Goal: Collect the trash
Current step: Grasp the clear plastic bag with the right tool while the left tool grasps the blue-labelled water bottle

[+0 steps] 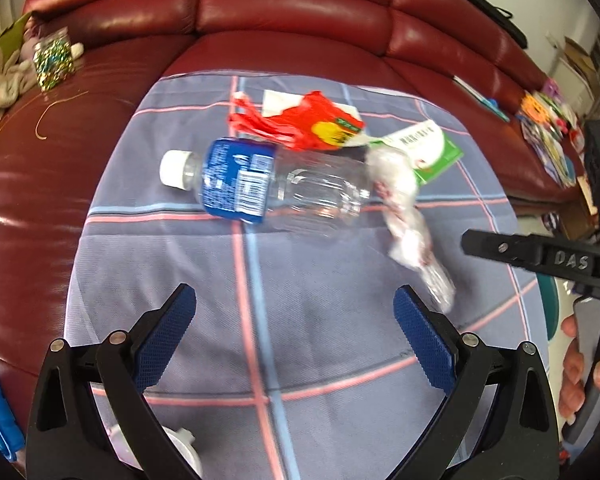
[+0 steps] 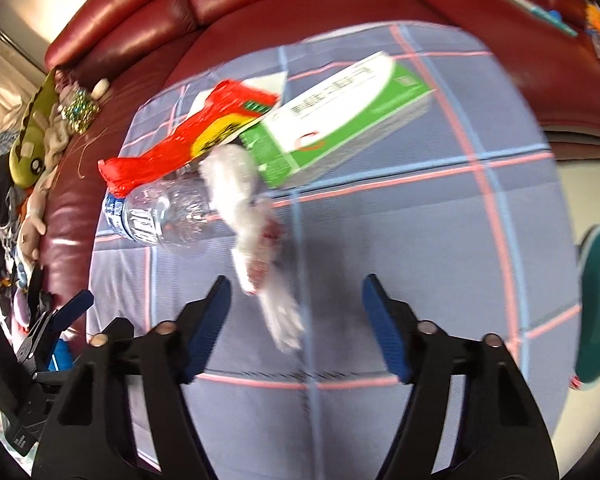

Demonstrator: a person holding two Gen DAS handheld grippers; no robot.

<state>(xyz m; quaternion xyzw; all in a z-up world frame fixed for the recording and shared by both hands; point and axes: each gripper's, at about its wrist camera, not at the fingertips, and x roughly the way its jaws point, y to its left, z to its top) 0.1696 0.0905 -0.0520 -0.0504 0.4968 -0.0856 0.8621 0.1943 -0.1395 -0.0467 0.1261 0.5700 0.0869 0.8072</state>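
A clear plastic bottle (image 1: 268, 184) (image 2: 168, 212) with a blue label and white cap lies on its side on a checked cloth (image 1: 320, 340). Behind it are a red plastic bag (image 1: 300, 120) (image 2: 188, 140), a white napkin (image 1: 280, 100) and a green and white box (image 1: 428, 152) (image 2: 340, 116). A crumpled clear wrapper (image 1: 404, 216) (image 2: 256, 236) trails toward me. My left gripper (image 1: 296, 294) is open over bare cloth, short of the bottle. My right gripper (image 2: 296, 280) is open, and the wrapper's tail lies between its fingers without the pads touching it.
The cloth covers the seat of a red leather sofa (image 1: 284, 12). A glitter jar (image 1: 54, 60) and soft toys (image 2: 32, 128) sit at the left, colourful papers (image 1: 548, 128) at the right. A teal round object (image 2: 598, 304) lies beyond the cloth's right edge.
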